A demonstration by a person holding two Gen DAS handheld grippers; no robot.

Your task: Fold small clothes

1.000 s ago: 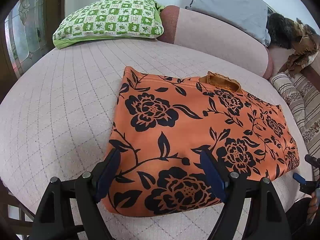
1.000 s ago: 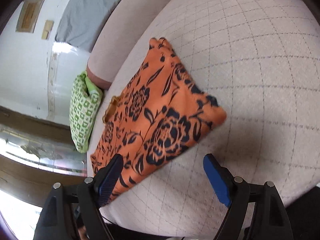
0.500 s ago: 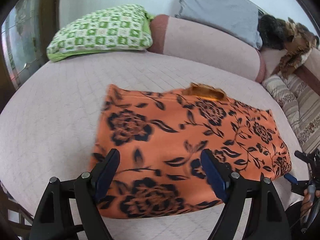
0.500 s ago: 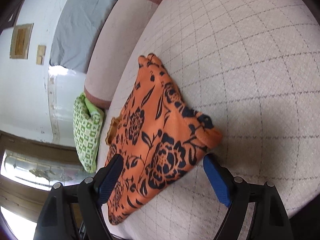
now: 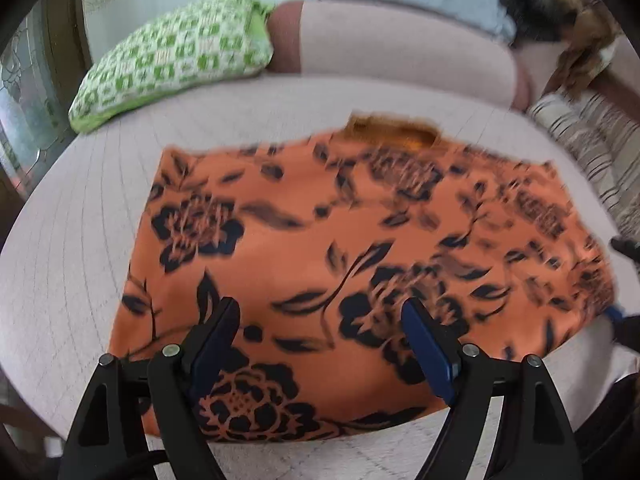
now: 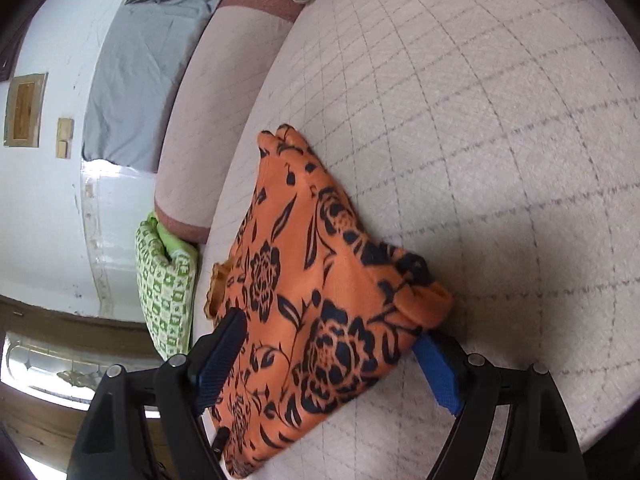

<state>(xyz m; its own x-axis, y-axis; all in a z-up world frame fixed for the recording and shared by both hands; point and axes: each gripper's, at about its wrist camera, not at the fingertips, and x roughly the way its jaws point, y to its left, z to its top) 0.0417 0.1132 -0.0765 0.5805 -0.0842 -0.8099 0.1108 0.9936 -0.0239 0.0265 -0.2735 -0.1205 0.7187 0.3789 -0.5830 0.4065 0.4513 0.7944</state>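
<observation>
The left claw (image 5: 320,332) hangs open over the orange garment (image 5: 360,248) on the bed (image 5: 72,240). Only the right view shows a folded corner (near edge) between the right claw's (image 6: 332,356) jaws, just closing, not yet pinching.

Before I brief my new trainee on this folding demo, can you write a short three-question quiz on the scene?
1. True or false: the orange floral garment lies on a quilted bed.
2. Which pillow lies beyond the garment in the left wrist view: A green checked, B red striped, C plain black?
3. Which gripper has the garment's corner between its jaws?

Key: 1 true. 2 A, the green checked pillow. 3 the right gripper; the left gripper hovers over the cloth.
</observation>
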